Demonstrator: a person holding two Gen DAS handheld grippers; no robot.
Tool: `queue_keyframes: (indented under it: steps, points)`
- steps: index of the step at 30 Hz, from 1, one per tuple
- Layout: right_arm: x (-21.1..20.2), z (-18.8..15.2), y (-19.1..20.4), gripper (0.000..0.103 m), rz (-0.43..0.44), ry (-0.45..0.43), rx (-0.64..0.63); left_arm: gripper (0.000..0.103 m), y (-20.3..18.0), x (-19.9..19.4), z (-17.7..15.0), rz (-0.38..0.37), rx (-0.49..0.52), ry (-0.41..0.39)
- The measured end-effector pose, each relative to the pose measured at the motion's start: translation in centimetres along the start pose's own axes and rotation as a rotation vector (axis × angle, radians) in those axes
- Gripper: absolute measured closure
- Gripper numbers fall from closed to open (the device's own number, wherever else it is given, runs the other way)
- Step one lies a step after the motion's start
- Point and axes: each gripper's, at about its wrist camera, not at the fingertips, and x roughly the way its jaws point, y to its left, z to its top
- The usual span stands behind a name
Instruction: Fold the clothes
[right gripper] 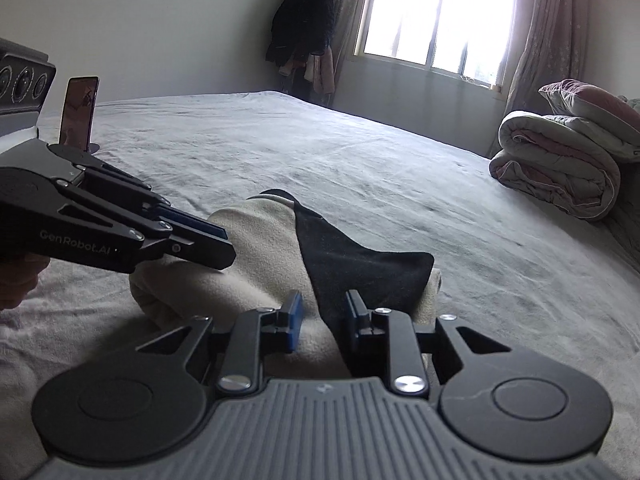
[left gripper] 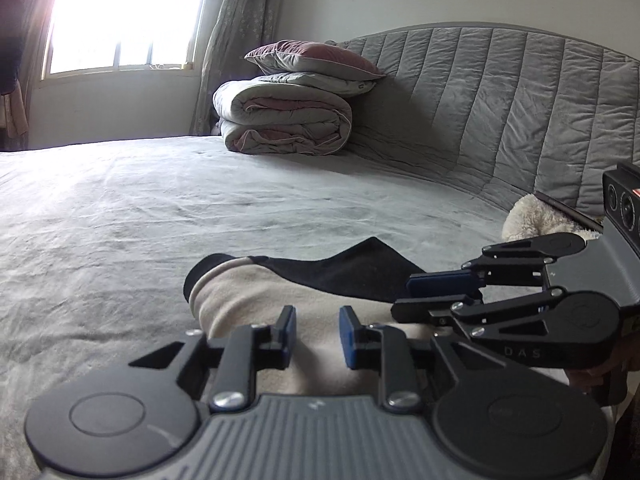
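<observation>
The left hand-held gripper (left gripper: 317, 334) and right hand-held gripper (right gripper: 323, 322) hover side by side, jaws slightly parted, gripping nothing.

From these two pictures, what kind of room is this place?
Most likely a home bedroom. A wide bed with a grey sheet fills the view, a padded grey headboard stands behind it, and a folded quilt with a pillow on top lies beside a curtained window.

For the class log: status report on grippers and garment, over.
Left gripper and right gripper open, empty. Cream-and-black garment bundled on bed. Nothing obstructing.
</observation>
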Motion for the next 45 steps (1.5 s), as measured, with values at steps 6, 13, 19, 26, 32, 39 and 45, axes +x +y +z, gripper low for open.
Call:
queue_keyframes:
  steps: [6, 13, 19, 26, 32, 39, 45]
  points:
    - [1.2, 1.4, -0.9, 0.067, -0.019, -0.01, 0.093, 0.077, 1.8, 1.4, 0.2, 0.036, -0.085, -0.008]
    - [3.6, 1.2, -2.1, 0.062, -0.066, 0.03, 0.168, 0.07, 2.5, 1.8, 0.4, 0.029, -0.135, -0.005]
    - [3.8, 1.9, -2.8, 0.049, -0.079, 0.012, 0.253, 0.054, 3.5, 1.9, 1.1, 0.077, -0.195, -0.005]
    - [3.6, 2.7, -2.9, 0.029, -0.095, 0.007, 0.294, 0.031, 3.8, 2.7, 0.8, 0.095, -0.222, 0.093]
    - [3.0, 3.2, -3.0, 0.01, -0.105, 0.007, 0.317, 0.025, 4.3, 3.1, 0.6, 0.044, -0.294, 0.17]
    - [2.0, 3.3, -3.3, 0.001, -0.096, 0.016, 0.365, 0.025, 6.2, 3.5, 0.2, -0.001, -0.457, 0.229]
    - [1.3, 3.0, -3.9, 0.0, -0.075, 0.055, 0.491, 0.016, 8.1, 4.0, -0.4, -0.039, -0.591, 0.265]
